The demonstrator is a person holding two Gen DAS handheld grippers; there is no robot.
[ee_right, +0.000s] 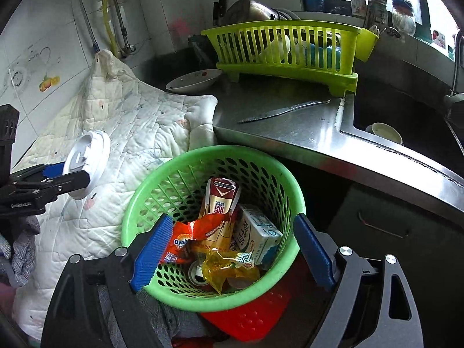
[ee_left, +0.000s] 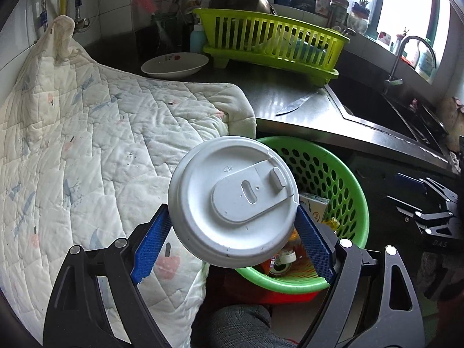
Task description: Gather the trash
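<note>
My left gripper (ee_left: 232, 211) is shut on a white plastic cup lid (ee_left: 232, 197), with its blue pads pressing on the lid's two sides. The lid hangs over a quilt's edge, just left of a green perforated basket (ee_left: 345, 174). In the right wrist view the same lid (ee_right: 90, 156) shows at the far left. My right gripper (ee_right: 233, 220) stands open above the basket (ee_right: 203, 152), with nothing between its pads. Inside the basket lie a red and gold drink carton (ee_right: 220, 200), a white milk carton (ee_right: 255, 232), an orange wrapper (ee_right: 185, 240) and a yellow wrapper (ee_right: 223, 264).
A white quilt (ee_left: 87, 145) covers the counter at left. A knife (ee_right: 284, 110) lies on the steel counter near the sink (ee_right: 406, 116). Behind are a lime dish rack (ee_right: 290, 55) and a white bowl (ee_right: 194, 82). A red tray (ee_right: 249, 316) sits under the basket.
</note>
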